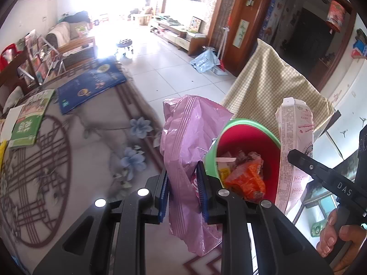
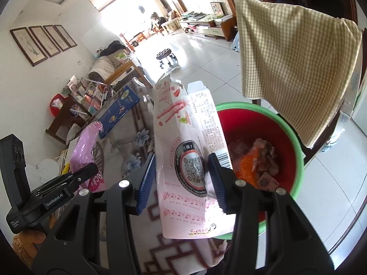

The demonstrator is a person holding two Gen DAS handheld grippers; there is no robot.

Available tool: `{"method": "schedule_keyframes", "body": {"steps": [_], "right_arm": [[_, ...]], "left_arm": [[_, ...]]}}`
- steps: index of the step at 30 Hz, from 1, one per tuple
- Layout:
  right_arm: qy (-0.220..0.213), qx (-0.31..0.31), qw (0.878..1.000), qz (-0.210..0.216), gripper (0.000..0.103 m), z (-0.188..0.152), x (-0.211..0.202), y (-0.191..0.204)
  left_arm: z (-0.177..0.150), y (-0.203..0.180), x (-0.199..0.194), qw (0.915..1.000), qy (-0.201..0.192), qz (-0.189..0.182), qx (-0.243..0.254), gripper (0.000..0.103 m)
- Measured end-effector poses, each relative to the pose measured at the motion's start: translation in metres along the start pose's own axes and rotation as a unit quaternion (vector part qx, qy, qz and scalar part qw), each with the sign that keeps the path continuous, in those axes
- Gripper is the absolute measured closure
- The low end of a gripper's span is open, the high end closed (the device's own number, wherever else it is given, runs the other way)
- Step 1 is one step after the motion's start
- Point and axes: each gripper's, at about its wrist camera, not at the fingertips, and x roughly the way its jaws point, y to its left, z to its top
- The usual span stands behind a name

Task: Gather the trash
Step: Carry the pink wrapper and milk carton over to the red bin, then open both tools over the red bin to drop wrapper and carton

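Left claw (image 1: 182, 192): closed on a pink plastic bag (image 1: 185, 151), blue pads pressing it from both sides; the bag hangs limp above and below the pads, its right edge against the rim of the bin.
Right claw (image 2: 181, 181): closed on a pink-and-white snack box (image 2: 183, 151), held upright with the torn top end pointing away; a barcode and a round label face the camera.
Hands: a hand (image 1: 339, 238) grips the right handle at the lower right of the left view; part of another hand (image 2: 29, 238) shows under the left handle in the right view.
Bin (image 1: 240, 123): red inside with a green rim, just beyond both claws; the box stands beside its right rim in the left view and overlaps its left rim in the right view.
Bin contents: an orange wrapper (image 1: 246, 178) and other scraps lie at the bottom; what the brownish pieces are is hard to tell.
Counter (image 1: 80, 151): covered with a grey flowered cloth, left of the bag and bin.
On the counter: a green booklet (image 1: 29, 119) near the left edge, a blue book (image 1: 91, 84) farther back.
Chair: a checked cloth (image 2: 296, 68) draped over its back, right behind the bin.
Far room: tiled floor (image 1: 174, 68), a small dark stool (image 1: 125, 43), a low TV cabinet along the right wall, strong window glare.
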Motion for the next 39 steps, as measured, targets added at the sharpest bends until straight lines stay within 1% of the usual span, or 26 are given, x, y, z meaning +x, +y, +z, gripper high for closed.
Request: {"method": "schedule_keyframes", "body": {"steps": [10,14,19,21,22,23,25,27,28,31,33,35,37,39], "right_arm": [[-0.012,0.03,0.999,-0.031,0.057,0.008,-0.012,-0.038],[-0.019,0.036,0.998,-0.041,0.057,0.012,-0.017,-0.047],[-0.023,0.042,0.998,-0.05,0.057,0.019,-0.021,-0.057],[-0.023,0.045,0.997,-0.053,0.057,0.02,-0.022,-0.061],[-0.023,0.047,0.997,-0.054,0.057,0.02,-0.022,-0.062],[-0.022,0.048,0.997,-0.054,0.057,0.02,-0.021,-0.063],[-0.019,0.051,0.997,-0.055,0.057,0.018,-0.019,-0.065],[-0.015,0.051,0.997,-0.055,0.057,0.018,-0.015,-0.065],[-0.013,0.051,0.997,-0.055,0.057,0.019,-0.012,-0.065],[-0.006,0.05,0.997,-0.053,0.058,0.022,-0.002,-0.064],[-0.002,0.048,0.997,-0.054,0.057,0.022,0.003,-0.064],[0.004,0.046,0.997,-0.054,0.057,0.023,0.009,-0.063],[0.01,0.043,0.998,-0.054,0.057,0.023,0.016,-0.06],[0.017,0.04,0.998,-0.055,0.057,0.023,0.023,-0.058]], "left_arm": [[0.014,-0.043,0.033,0.9987,0.021,-0.033,0.032,0.082],[0.017,-0.058,0.048,0.9973,0.036,-0.047,0.042,0.082],[0.02,-0.078,0.075,0.9942,0.065,-0.066,0.056,0.081],[0.019,-0.085,0.082,0.9931,0.073,-0.067,0.063,0.077],[0.019,-0.088,0.083,0.9931,0.071,-0.065,0.067,0.07],[0.019,-0.09,0.083,0.9931,0.069,-0.064,0.071,0.067],[0.019,-0.095,0.083,0.9927,0.063,-0.061,0.084,0.058],[0.021,-0.095,0.082,0.9926,0.057,-0.057,0.092,0.054],[0.023,-0.094,0.081,0.9927,0.054,-0.055,0.093,0.05],[0.027,-0.089,0.078,0.9938,0.046,-0.05,0.088,0.043],[0.028,-0.084,0.076,0.9945,0.041,-0.046,0.085,0.039],[0.03,-0.079,0.074,0.995,0.038,-0.043,0.081,0.037],[0.031,-0.073,0.072,0.9958,0.034,-0.038,0.076,0.033],[0.032,-0.065,0.069,0.9966,0.031,-0.035,0.068,0.033]]}}
